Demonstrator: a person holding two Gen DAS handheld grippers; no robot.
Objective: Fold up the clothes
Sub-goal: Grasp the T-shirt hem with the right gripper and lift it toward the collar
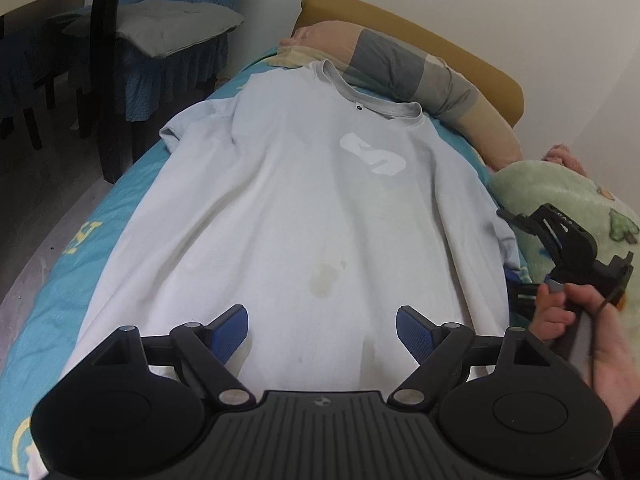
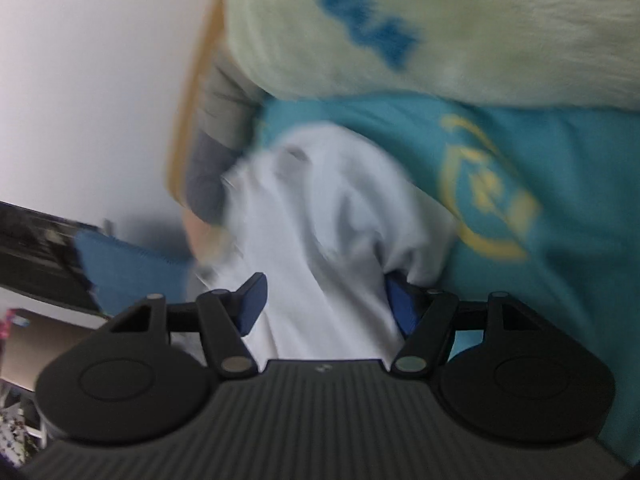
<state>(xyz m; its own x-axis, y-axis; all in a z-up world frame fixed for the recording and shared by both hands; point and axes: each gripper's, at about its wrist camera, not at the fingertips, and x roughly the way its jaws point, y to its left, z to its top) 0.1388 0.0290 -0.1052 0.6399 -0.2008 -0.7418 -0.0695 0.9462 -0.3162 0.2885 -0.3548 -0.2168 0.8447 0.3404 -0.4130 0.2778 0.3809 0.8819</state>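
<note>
A pale blue T-shirt (image 1: 304,208) with a white chest logo lies flat, front up, on the teal bed sheet (image 1: 68,280), collar towards the pillow. My left gripper (image 1: 322,332) is open and empty, hovering over the shirt's lower hem. My right gripper (image 2: 324,304) is open at the shirt's right side, with the bunched right sleeve (image 2: 340,208) lying between its blue pads; this view is blurred. The right gripper also shows in the left wrist view (image 1: 560,248), held by a hand at the shirt's right edge.
A striped pillow (image 1: 420,72) lies at the head of the bed against a mustard headboard (image 1: 460,52). A green fleece blanket (image 1: 568,200) is bunched on the right. A chair with a grey cushion (image 1: 160,28) stands left of the bed.
</note>
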